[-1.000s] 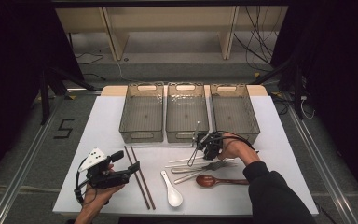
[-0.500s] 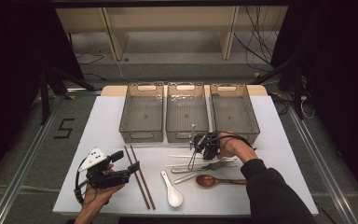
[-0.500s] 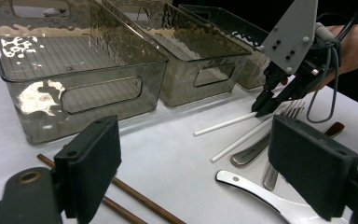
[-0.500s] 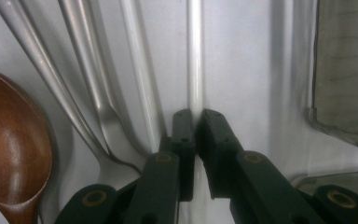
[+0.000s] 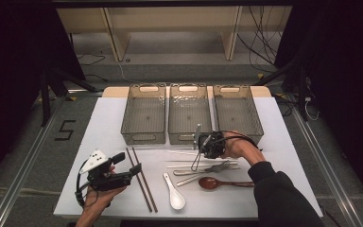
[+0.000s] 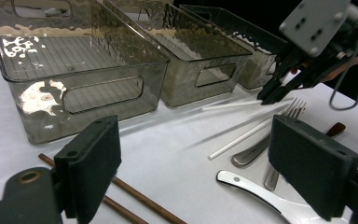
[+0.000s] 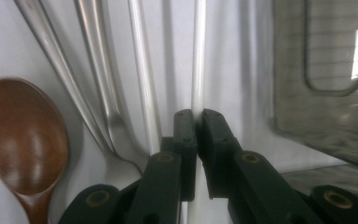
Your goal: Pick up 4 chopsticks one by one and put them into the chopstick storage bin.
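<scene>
A white chopstick (image 7: 198, 56) (image 5: 182, 152) (image 6: 233, 105) lies on the white table just in front of the middle bin. My right gripper (image 7: 198, 116) (image 5: 200, 152) (image 6: 265, 98) points down at it and is shut on it, pads pressed to both sides. A second white chopstick (image 7: 142, 70) (image 5: 189, 165) lies parallel beside it. My left gripper (image 6: 200, 163) (image 5: 127, 165) rests at the table's front left, held level with its jaws open and nothing between them.
Three empty smoky plastic bins (image 5: 143, 138) (image 5: 189, 137) (image 5: 260, 130) stand in a row at the back. A metal fork (image 5: 217, 167), a wooden spoon (image 5: 212, 183) (image 7: 23, 135), a white ceramic spoon (image 5: 175, 196) (image 6: 261, 191) and two brown chopsticks (image 5: 142, 182) lie in front.
The right gripper has shifted slightly left and settled onto the upper white chopstick. The left gripper has kept still.
</scene>
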### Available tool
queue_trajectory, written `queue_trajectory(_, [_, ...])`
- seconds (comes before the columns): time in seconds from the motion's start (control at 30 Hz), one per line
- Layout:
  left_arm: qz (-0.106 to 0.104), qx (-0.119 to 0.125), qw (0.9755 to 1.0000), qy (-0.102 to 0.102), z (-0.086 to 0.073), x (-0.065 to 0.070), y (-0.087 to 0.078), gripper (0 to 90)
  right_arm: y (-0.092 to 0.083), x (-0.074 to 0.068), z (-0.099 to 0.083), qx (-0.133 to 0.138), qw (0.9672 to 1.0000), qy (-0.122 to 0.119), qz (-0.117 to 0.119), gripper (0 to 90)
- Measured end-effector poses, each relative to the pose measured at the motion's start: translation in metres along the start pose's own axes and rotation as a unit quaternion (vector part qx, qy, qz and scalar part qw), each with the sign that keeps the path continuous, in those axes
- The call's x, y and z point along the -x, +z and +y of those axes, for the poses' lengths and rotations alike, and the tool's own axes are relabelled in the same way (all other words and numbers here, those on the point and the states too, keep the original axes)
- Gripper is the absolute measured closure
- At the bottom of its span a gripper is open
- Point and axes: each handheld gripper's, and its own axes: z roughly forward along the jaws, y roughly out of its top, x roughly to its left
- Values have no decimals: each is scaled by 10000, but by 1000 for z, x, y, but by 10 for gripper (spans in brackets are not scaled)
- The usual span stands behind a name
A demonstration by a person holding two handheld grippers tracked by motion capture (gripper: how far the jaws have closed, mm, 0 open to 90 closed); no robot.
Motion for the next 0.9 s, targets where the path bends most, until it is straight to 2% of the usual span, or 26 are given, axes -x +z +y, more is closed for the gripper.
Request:
queue_trajectory(0.1, [3, 19, 10000, -29, 0, 0, 0, 166, -14, -1, 0, 305, 9995, 86, -25, 856])
queue_trajectory(0.17, [-1, 23, 10000, -39, 0, 0, 0, 166, -25, -2, 0, 545, 9982, 228, -44, 856])
queue_trajectory(0.23, [-5, 29, 10000, -40, 0, 0, 0, 165, -36, -2, -1, 910, 9946, 491, -81, 856])
queue_trajectory(0.3, [-28, 25, 10000, -48, 0, 0, 0, 166, -47, -3, -2, 1287, 9882, 815, -133, 856])
queue_trajectory(0.4, [-46, 12, 10000, -74, 1, 1, 1, 166, -62, -4, -3, 1885, 9719, 1407, -95, 856])
queue_trajectory(0.53, [-133, -32, 9998, -123, 3, 3, 5, 166, -70, -10, -7, 2595, 9442, 2028, 82, 855])
queue_trajectory(0.6, [-165, -53, 9997, -153, 3, 4, 7, 165, -69, -14, -8, 2863, 9301, 2291, 207, 855])
queue_trajectory(0.7, [-273, -111, 9993, -218, 6, 7, 11, 166, -67, -20, -7, 3186, 9131, 2520, 352, 855])
queue_trajectory(0.77, [-321, -123, 9991, -230, 8, 11, 15, 166, -65, -23, -5, 3339, 9034, 2662, 402, 856])
queue_trajectory(0.83, [-418, -192, 9987, -211, 12, 17, 22, 166, -64, -25, -3, 3422, 8950, 2826, 439, 855])
queue_trajectory(0.87, [-452, -194, 9985, -235, 13, 19, 25, 166, -62, -26, -2, 3473, 8922, 2853, 444, 855])
queue_trajectory(0.9, [-452, -194, 9985, -235, 13, 19, 25, 166, -61, -27, -1, 3479, 8915, 2871, 418, 855])
